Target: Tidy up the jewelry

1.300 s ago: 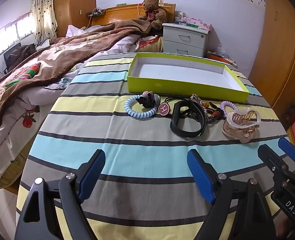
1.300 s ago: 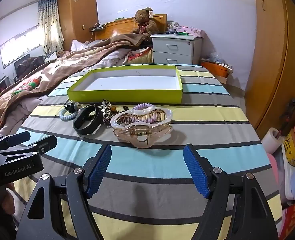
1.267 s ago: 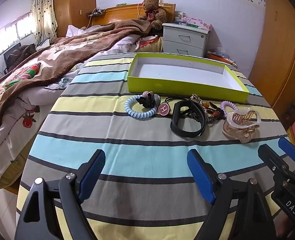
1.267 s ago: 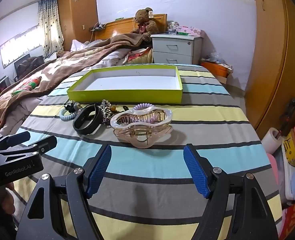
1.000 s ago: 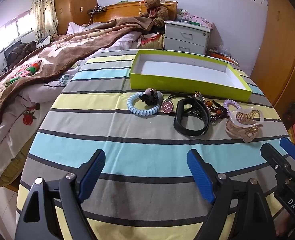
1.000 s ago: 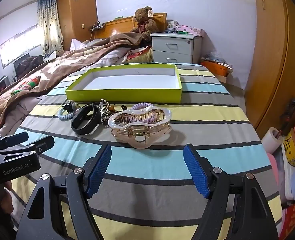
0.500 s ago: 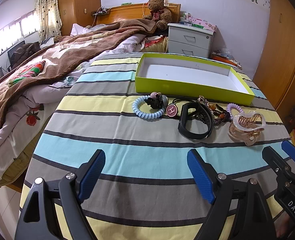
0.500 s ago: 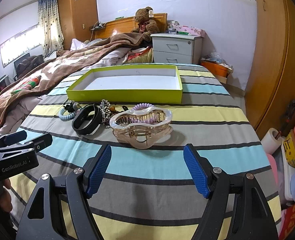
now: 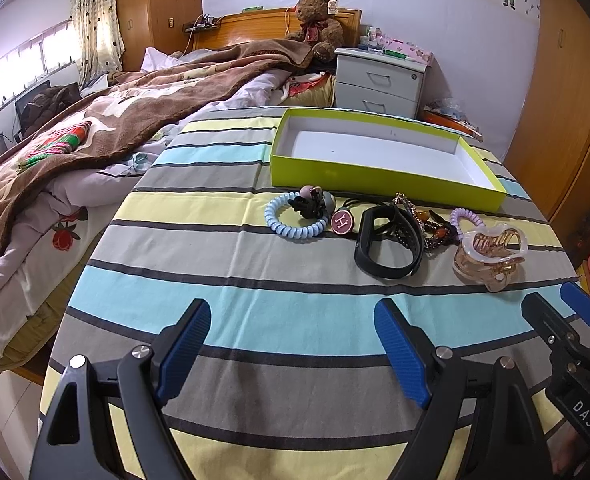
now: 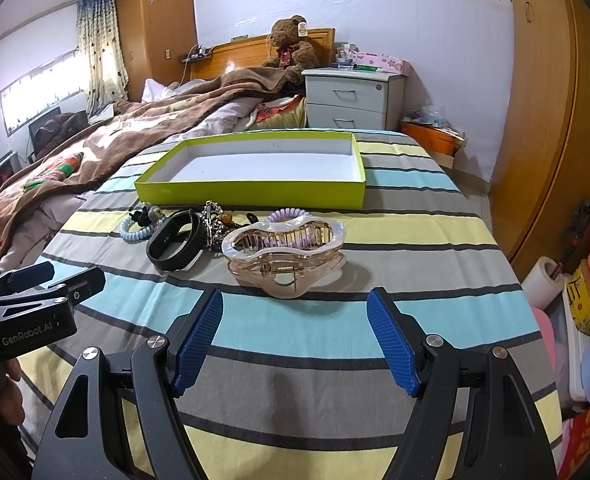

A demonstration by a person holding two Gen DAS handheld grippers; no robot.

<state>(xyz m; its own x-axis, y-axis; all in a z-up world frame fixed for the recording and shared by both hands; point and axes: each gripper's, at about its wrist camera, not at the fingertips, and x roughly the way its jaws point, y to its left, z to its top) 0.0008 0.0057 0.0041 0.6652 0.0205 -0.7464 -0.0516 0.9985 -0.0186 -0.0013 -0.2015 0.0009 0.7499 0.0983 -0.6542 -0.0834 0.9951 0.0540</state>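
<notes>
Jewelry and hair pieces lie in a loose row on the striped cloth of the table (image 9: 223, 280), just in front of the lime-green box (image 9: 379, 172), whose white inside holds nothing. Beyond the table sit the bed with its brown blanket (image 9: 167, 92), a grey nightstand (image 9: 379, 84) and a teddy bear (image 9: 319, 26) against the headboard.

Of the pieces, the clear amber claw clip (image 10: 285, 254) is the biggest; it rests at the right end of the row, nearest the right tongs (image 10: 295, 344). To its left lies the black wristband (image 9: 387, 248), standing on its edge as a loop. Further left is the pale blue coil hair tie (image 9: 295, 220), with a small black clip (image 9: 309, 202) resting on its far rim. A lilac coil hair tie (image 9: 467, 218) peeks out behind the claw clip. Between the wristband and the lilac tie sits a tangle of beaded chain (image 9: 423, 224); its parts cannot be told apart. A small round red charm marked H (image 9: 342, 222) lies between the blue tie and the wristband.

Both tongs hover over the near part of the table, fingers spread wide and gripping nothing: the left tongs (image 9: 291, 352) short of the blue tie and wristband, the right ones short of the claw clip.
</notes>
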